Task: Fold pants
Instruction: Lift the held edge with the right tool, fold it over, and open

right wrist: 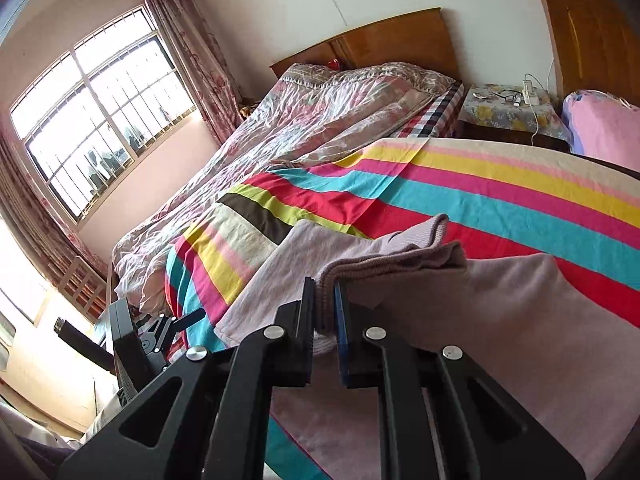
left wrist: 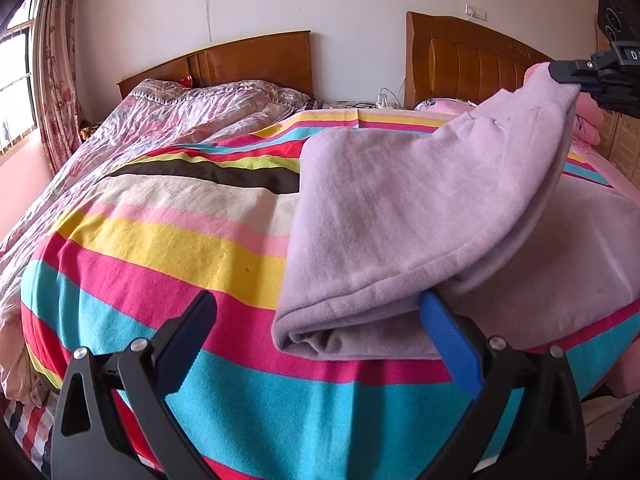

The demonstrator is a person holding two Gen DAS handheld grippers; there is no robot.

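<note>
Nearest the left wrist camera, the left gripper (left wrist: 316, 316) has its fingers spread wide, the black one at 7 o'clock and the blue one at 5 o'clock, its tip touching the folded edge of the lilac pants (left wrist: 400, 220). Nothing sits between them. The pants lie on the striped blanket (left wrist: 160, 240) towards 3 o'clock, their upper layer lifted. At 2 o'clock the right gripper (left wrist: 568, 76) holds that layer raised off the bed. In the right wrist view the right gripper's narrow fingers pinch the ribbed cuff (right wrist: 400, 260) at the centre. Beyond, at 12 o'clock, stand the wooden headboards (left wrist: 248, 60) and a crumpled floral quilt (left wrist: 168, 120).
</note>
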